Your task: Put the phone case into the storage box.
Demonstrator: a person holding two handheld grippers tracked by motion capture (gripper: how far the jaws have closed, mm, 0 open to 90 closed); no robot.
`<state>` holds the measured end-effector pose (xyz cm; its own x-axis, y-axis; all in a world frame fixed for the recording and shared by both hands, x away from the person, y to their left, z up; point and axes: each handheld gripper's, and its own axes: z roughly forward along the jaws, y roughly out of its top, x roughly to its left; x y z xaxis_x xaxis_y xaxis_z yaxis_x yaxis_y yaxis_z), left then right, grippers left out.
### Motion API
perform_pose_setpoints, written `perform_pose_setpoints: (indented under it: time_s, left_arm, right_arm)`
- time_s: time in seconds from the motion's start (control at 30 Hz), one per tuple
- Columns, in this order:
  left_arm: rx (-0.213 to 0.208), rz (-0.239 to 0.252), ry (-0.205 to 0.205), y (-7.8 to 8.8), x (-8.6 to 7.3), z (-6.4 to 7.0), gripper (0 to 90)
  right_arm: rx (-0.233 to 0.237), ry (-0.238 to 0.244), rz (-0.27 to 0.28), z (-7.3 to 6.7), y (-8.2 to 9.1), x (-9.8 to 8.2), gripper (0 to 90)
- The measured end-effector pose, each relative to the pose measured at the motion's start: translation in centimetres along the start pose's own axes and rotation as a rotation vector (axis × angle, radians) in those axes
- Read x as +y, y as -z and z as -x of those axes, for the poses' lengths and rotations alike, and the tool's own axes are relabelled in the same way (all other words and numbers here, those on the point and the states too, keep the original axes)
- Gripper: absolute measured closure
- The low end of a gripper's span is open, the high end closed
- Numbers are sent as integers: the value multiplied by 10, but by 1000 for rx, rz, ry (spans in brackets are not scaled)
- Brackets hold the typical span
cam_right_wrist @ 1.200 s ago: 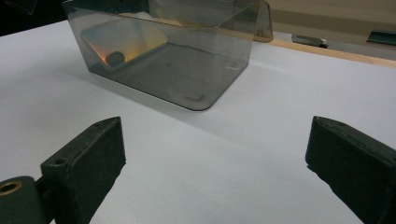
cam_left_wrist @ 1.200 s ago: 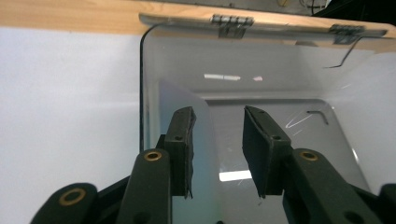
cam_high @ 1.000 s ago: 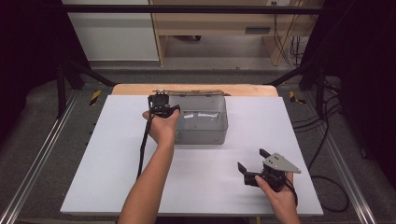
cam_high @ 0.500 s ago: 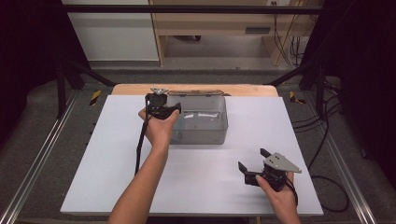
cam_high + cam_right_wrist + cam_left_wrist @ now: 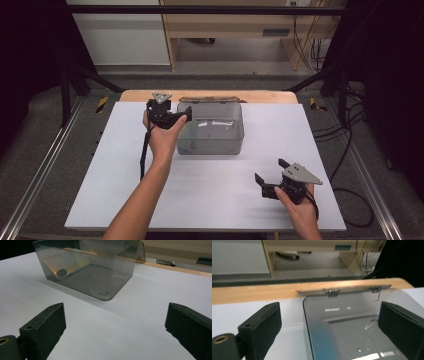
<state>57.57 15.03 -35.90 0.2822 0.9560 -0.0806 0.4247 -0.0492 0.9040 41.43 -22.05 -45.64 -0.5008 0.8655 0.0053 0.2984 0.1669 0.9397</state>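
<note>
Over the last second, a small drift left and toward the far side with the left gripper (image 5: pixel 186 114), ending at the far left corner of the clear box (image 5: pixel 212 132). Now straddles the box's left wall with jaws spread wide: one outside over the white table (image 5: pixel 280 125), the other over the inside, gripping nothing. Probably means lining up for a pinch on that wall, or a reach on toward the hinged lid (image 5: pixel 342 290) lying back along the far edge; cannot tell which yet.

As for the box: sits at the middle of the far half of the table, open on top, untouched and unmoved.

Left forearm stretched forward from the near edge, wrist straight, gripper turned rightward across the box rim. No change with the right gripper (image 5: pixel 270 171): rests low near the right near corner, well apart from the box, jaws wide and empty, aimed toward the box across bare table.
</note>
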Motion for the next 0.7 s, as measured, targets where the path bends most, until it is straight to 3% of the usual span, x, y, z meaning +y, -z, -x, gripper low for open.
perform_pose_setpoints:
  time_s: [0.13, 0.33, 0.53, 0.7]
  left_arm:
    - [-30, 45, -50, 9, 3, -6, 41]
    - [-104, 107, -87, 22, 8, -21, 38]
    - [-181, 167, -86, 38, 7, -38, 36]
    - [-208, 186, -74, 54, -5, -52, 28]
  right_arm:
    - [-6, 8, -4, 0, 0, -1, 35]
    - [-12, -12, 15, 1, -2, 0, 37]
    - [-50, -15, 23, 3, -2, 1, 42]
    - [-68, -3, 67, 4, -1, 0, 43]
